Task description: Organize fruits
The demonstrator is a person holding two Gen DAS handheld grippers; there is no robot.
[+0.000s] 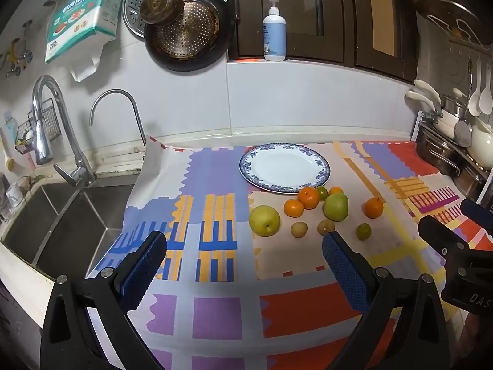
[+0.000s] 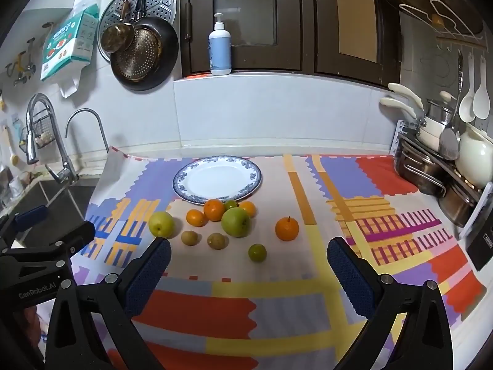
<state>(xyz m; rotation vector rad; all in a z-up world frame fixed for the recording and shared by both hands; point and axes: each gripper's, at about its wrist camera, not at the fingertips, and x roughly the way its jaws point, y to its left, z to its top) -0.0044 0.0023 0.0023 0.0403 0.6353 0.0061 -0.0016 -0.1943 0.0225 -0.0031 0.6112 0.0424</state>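
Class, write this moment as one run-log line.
stage: start | left gripper: open, empty | right gripper: open, empty | blue-rimmed white china plate: empty | fruits: on patterned cloth

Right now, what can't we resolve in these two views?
- Small green fruit behind the oranges: mostly hidden by the front orange in both views.
- Small orange: lower part hidden by the green apple, left wrist view.
- Contact between that orange cluster and the plate rim: unclear.
- Pump bottle label: too small to read.
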